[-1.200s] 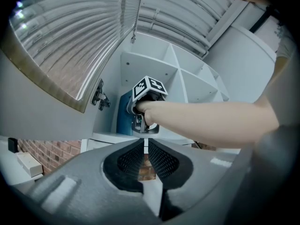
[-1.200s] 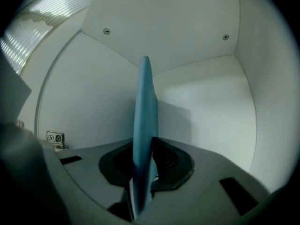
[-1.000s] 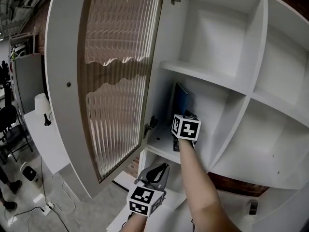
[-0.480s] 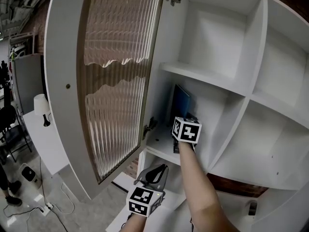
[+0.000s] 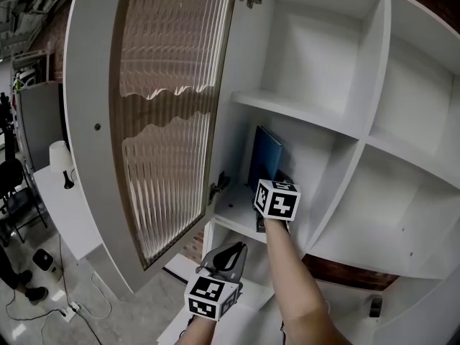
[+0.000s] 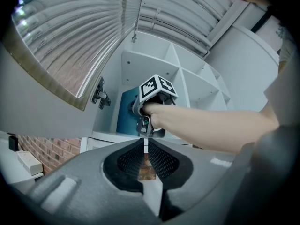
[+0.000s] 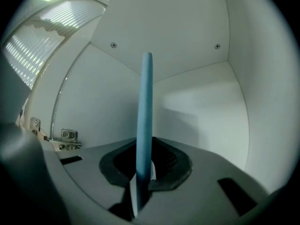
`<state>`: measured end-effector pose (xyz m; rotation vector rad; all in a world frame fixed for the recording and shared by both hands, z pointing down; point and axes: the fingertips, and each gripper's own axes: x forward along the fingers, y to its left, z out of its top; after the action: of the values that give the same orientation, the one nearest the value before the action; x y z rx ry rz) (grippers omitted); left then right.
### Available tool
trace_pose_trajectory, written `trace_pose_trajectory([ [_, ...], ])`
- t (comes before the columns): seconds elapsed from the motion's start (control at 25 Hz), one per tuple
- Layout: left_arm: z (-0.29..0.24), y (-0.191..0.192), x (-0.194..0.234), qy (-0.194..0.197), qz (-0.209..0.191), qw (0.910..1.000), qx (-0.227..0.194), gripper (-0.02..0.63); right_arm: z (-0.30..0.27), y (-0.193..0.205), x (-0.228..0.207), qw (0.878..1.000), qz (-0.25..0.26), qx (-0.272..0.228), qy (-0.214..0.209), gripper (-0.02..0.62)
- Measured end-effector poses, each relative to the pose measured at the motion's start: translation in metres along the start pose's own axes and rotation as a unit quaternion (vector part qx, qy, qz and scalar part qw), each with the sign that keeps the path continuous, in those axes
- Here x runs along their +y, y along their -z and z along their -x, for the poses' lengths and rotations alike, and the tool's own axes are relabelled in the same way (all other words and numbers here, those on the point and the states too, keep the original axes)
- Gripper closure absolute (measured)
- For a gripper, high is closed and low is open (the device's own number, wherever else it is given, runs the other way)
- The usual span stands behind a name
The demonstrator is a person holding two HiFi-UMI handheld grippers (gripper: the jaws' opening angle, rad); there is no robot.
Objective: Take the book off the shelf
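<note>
The right gripper pinches the thin blue book by its edge, probably so that it can slide straight out. The book stands upright on the shelf, near the compartment's left side. The left gripper hangs lower, its jaws pressed together and empty. The open glass door is close on the left and may hinder the way out.

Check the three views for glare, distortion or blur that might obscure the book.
Head view: even light, wide-angle bowing of the shelf, book clear. Right gripper view: fisheye with dark corners, blown-out bright spot at top left above the glass door, book edge sharp between the jaws. Left gripper view: heavy dark vignette, near forearm soft.
</note>
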<state>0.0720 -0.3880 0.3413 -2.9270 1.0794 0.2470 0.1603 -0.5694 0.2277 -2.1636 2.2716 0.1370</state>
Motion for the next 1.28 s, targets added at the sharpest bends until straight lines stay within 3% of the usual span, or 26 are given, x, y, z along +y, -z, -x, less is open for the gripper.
trace_pose_trajectory([
  [0.68, 0.008, -0.005, -0.015, 0.001, -0.004, 1.0000, 0.002, 0.595, 0.075, -0.034, 0.013, 0.996, 0.024, -0.085, -0.019, 0.541],
  [1.28, 0.026, -0.014, -0.037, -0.002, -0.013, 0.9999, -0.009, 0.595, 0.157, -0.040, 0.028, 0.990, 0.007, -0.131, -0.058, 0.541],
])
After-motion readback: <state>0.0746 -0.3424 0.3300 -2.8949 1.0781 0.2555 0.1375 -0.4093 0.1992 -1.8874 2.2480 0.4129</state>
